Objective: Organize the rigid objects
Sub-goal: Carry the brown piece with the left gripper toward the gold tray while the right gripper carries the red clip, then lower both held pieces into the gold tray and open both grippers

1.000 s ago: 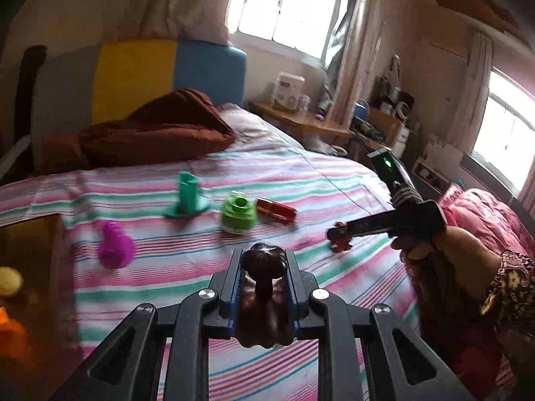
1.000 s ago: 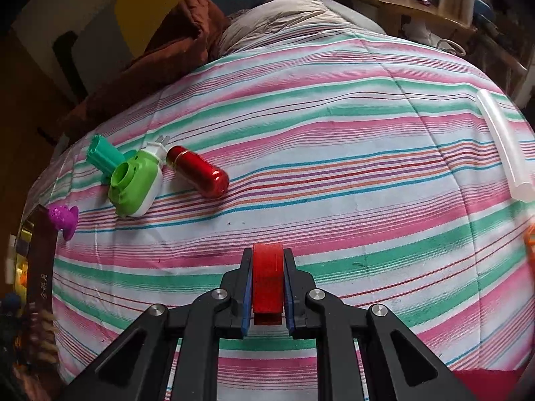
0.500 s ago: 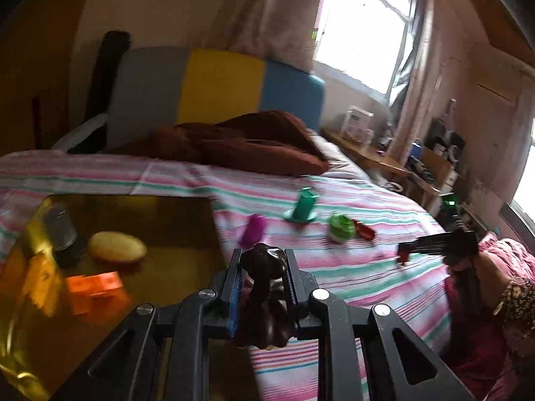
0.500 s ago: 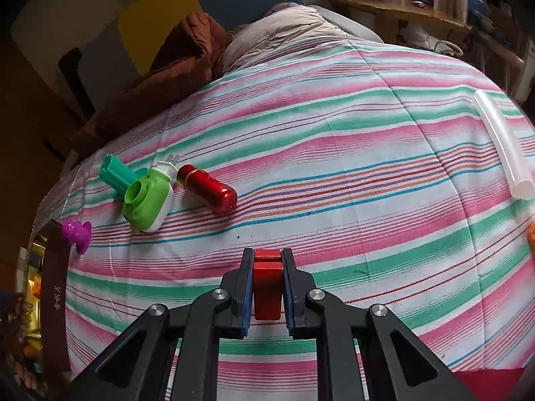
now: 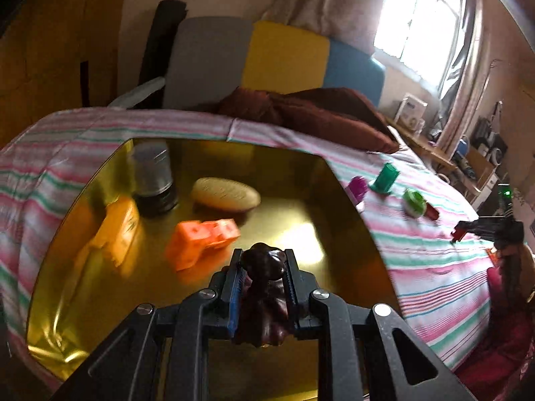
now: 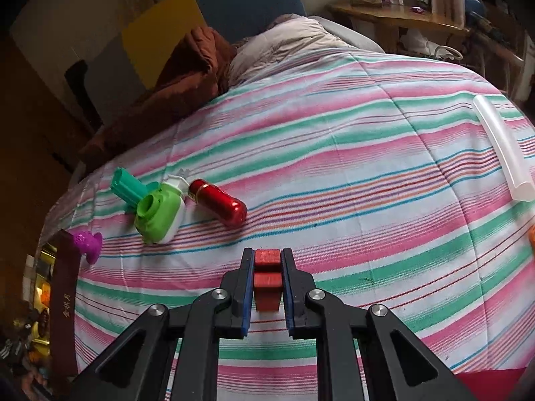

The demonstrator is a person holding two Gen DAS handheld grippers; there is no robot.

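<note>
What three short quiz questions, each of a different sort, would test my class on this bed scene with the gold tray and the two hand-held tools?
1. True or false: the left tool holds a dark brown piece over the gold tray.
2. Multiple choice: the right tool is shut on A) a red block, B) the green bottle, C) the purple toy.
3. Fill in: the red capsule lies on the striped ____.

Key: 1 true; 2 A; 3 bedspread.
</note>
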